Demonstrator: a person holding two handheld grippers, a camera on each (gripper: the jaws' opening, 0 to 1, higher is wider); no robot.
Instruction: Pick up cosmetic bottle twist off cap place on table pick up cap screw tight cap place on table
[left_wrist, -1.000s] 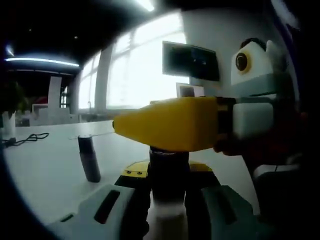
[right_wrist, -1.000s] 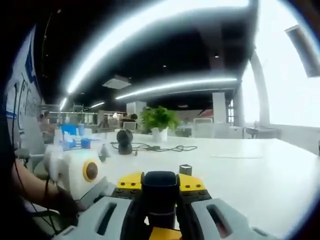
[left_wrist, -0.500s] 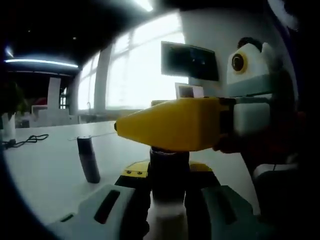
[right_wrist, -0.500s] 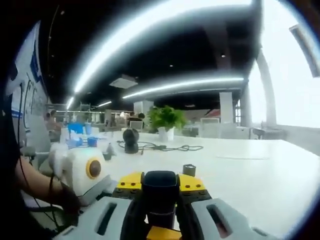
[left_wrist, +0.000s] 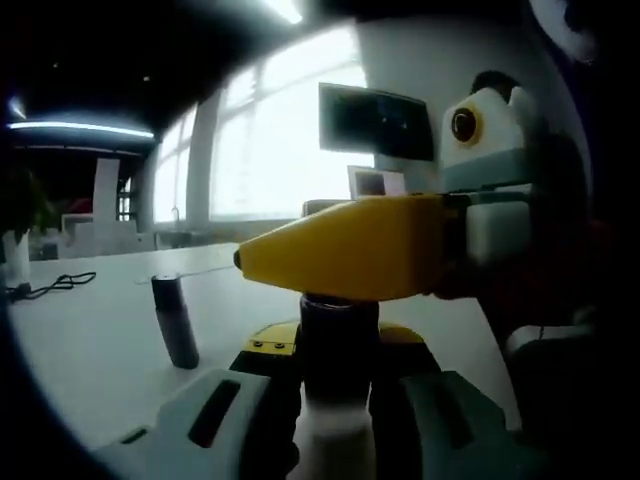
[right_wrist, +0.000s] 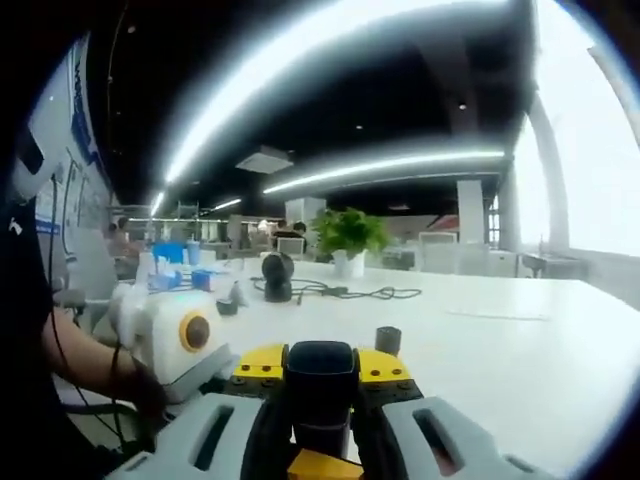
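In the left gripper view, the left gripper (left_wrist: 335, 400) has its fingers closed around the cosmetic bottle's body (left_wrist: 336, 440), held upright above the white desk (left_wrist: 90, 350). The right gripper (left_wrist: 400, 245) reaches in from the right, its yellow fingers pinching the dark cap (left_wrist: 338, 335) on top. Whether this is twisting off or screwing tight cannot be told. A dark cylinder (left_wrist: 175, 320) stands nearby on the desk.

In the right gripper view, the right gripper (right_wrist: 320, 400) is clamped on the cap (right_wrist: 320, 385), with the left gripper (right_wrist: 175, 345) held in a hand.
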